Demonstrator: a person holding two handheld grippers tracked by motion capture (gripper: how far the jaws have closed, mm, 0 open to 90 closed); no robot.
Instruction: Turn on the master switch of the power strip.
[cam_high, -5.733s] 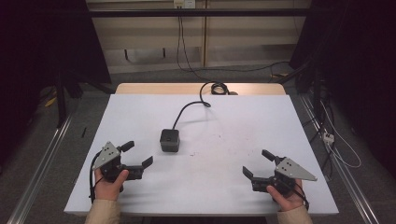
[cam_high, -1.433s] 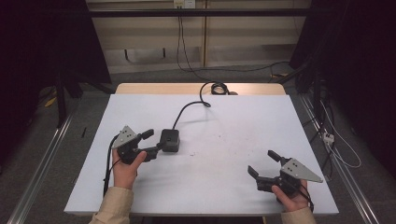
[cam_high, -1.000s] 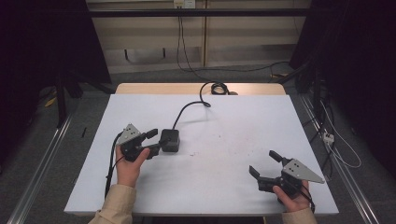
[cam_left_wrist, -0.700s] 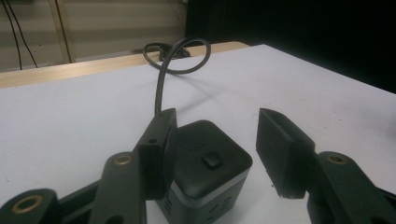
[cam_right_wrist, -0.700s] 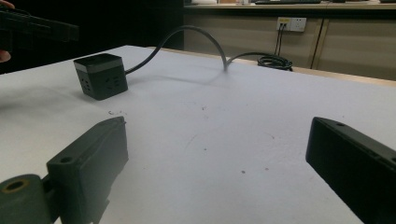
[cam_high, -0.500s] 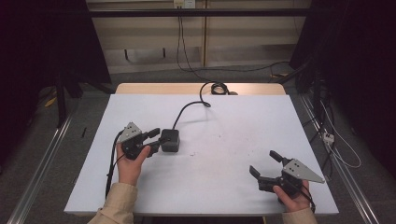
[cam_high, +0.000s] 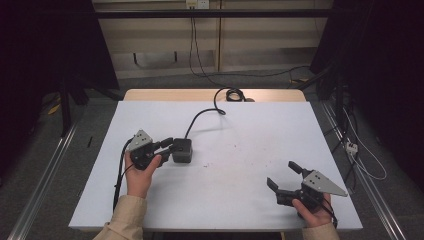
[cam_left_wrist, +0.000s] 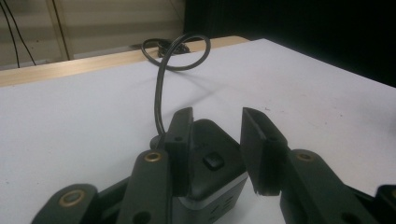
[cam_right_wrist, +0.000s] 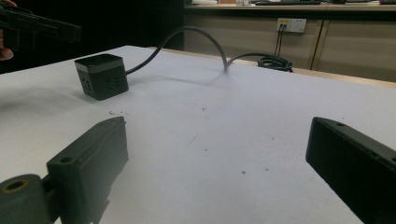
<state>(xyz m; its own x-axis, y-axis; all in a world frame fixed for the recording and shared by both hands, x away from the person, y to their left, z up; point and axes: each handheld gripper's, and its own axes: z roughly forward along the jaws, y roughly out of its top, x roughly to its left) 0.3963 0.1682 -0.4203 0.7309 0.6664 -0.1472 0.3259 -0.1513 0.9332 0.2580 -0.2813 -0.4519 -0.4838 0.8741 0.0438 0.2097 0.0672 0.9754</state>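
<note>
On the white desk (cam_high: 235, 150), left of centre, a black cube-shaped power block (cam_high: 181, 150) is seen, its stiff cable (cam_high: 200, 116) arching back to a coil at the far edge. Were the block lifted or twisted, it could be dragged askew or tipped by that cable. The left claw (cam_high: 167, 145) is partly open, its jaws straddling the block's top, one apparently touching, nothing clamped. The right claw (cam_high: 283, 176), well apart, is spread wide and empty.
</note>
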